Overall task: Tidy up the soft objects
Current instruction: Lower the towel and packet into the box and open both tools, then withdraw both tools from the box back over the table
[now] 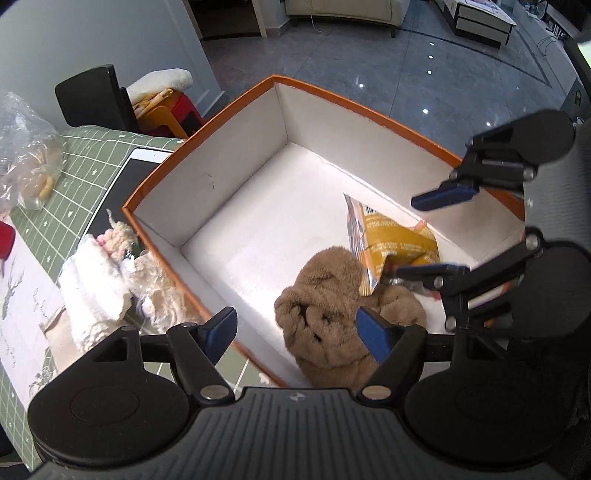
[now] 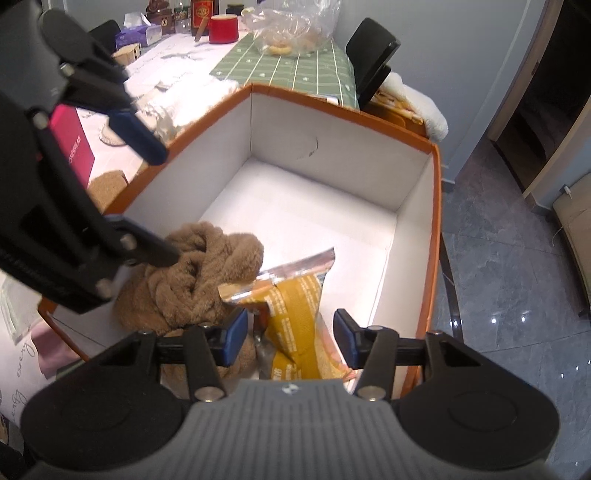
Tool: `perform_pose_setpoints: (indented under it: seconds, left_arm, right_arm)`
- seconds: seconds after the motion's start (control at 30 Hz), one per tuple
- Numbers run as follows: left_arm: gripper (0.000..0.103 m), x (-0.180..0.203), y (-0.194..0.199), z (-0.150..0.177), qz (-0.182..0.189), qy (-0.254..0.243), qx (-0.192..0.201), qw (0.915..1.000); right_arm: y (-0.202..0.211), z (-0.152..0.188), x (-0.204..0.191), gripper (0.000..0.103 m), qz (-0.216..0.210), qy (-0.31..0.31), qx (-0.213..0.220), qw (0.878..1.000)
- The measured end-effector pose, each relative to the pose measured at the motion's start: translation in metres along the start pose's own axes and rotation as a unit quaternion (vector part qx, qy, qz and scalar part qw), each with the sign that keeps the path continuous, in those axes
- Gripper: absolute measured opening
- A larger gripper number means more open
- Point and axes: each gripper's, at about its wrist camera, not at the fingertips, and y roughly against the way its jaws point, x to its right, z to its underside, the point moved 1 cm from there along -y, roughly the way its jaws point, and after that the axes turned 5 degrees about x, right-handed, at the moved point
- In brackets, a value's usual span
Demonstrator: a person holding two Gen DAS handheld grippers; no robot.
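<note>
An orange-rimmed white box [image 1: 369, 114] [image 2: 332, 99] holds a brown plush cloth [image 1: 325, 325] [image 2: 199, 280] and a yellow and silver snack bag [image 1: 391, 240] [image 2: 295, 306]. My left gripper [image 1: 297, 334] [image 2: 168, 206] hangs open above the plush, which lies under its right finger, nothing gripped. My right gripper [image 2: 291, 339] [image 1: 410, 238] straddles the snack bag with its jaws apart; the pads do not press on the bag, which leans against the plush.
Beside the box on the table lie crumpled white cloths [image 1: 92, 295], a tablet [image 1: 122, 192], a clear plastic bag of snacks [image 1: 29, 162] [image 2: 295, 26], a magenta box [image 2: 74, 144] and a red cup [image 2: 223, 29]. A black chair [image 2: 373, 62] stands behind.
</note>
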Motion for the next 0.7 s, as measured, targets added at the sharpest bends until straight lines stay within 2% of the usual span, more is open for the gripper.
perform_pose_setpoints:
  seconds: [0.1, 0.2, 0.37, 0.53, 0.7]
  left_arm:
    - [0.086, -0.005, 0.012, 0.015, -0.008, 0.006, 0.005, 0.9999]
    - [0.086, -0.014, 0.028, 0.032, -0.017, 0.036, 0.031, 0.9987]
    - [0.086, -0.029, 0.046, 0.068, -0.041, 0.081, 0.046, 0.9948]
    - [0.086, -0.041, 0.062, 0.107, -0.065, 0.11, 0.044, 0.9908]
    - [0.086, -0.05, 0.075, 0.151, -0.08, 0.162, 0.051, 0.9823]
  right_arm:
    - [0.008, -0.005, -0.005, 0.051, 0.001, 0.001, 0.014, 1.0]
    - [0.018, -0.01, -0.012, 0.051, 0.003, 0.003, 0.037, 0.999]
    - [0.039, -0.023, -0.03, 0.051, -0.004, 0.01, 0.074, 0.997]
    - [0.052, -0.033, -0.063, 0.051, -0.021, 0.037, 0.098, 0.994]
    - [0.059, -0.042, -0.104, 0.052, -0.048, 0.077, 0.115, 0.989]
